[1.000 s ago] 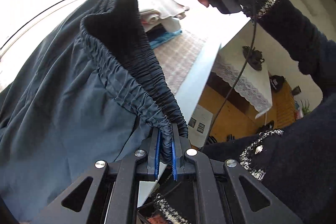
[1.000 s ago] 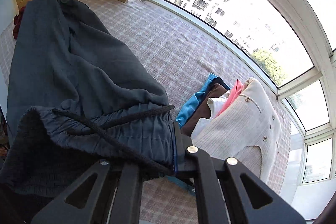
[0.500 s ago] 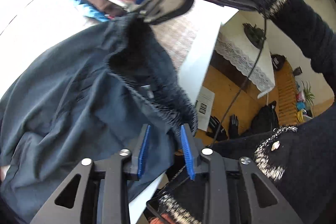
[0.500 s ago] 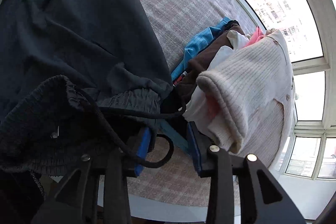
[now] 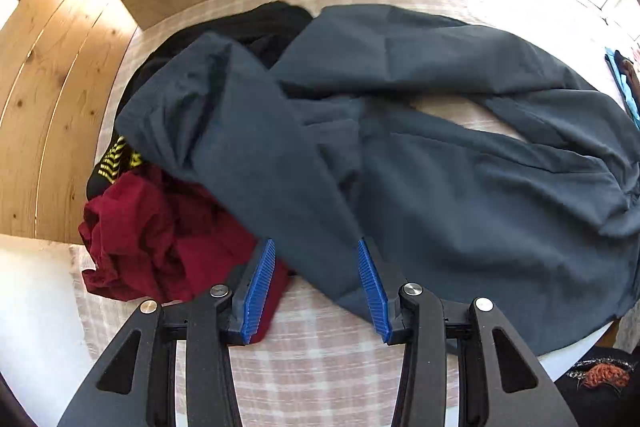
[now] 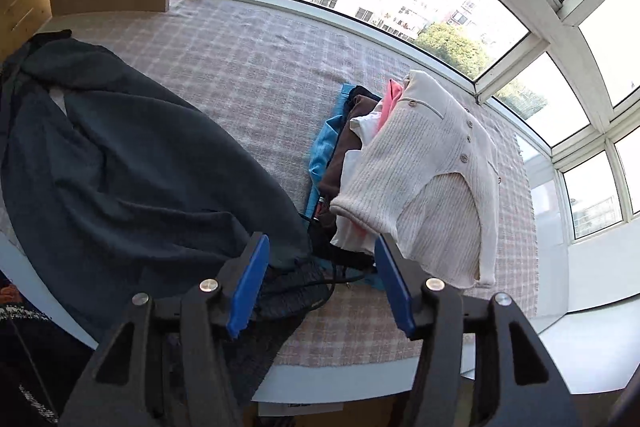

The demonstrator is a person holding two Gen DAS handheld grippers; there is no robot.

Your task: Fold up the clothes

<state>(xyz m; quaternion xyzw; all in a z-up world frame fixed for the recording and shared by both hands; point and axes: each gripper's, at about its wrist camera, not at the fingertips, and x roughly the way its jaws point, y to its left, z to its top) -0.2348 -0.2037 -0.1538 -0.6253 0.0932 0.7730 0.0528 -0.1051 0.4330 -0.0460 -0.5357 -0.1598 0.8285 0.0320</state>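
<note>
Left wrist view: my left gripper [image 5: 316,291] is spread wide, holding nothing, dark grey trousers [image 5: 420,155] filling mid-frame. Right wrist view: right gripper [image 6: 320,287] gapes too, trousers lower left, cream cardigan [image 6: 432,179] right.

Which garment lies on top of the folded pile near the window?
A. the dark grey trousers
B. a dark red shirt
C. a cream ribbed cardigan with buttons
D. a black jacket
C: the cream ribbed cardigan, buttons showing, tops the folded pile.

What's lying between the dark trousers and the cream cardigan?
In the right wrist view: folded blue and brown garments, stacked beneath the cream cardigan, beside the dark trousers.
</note>
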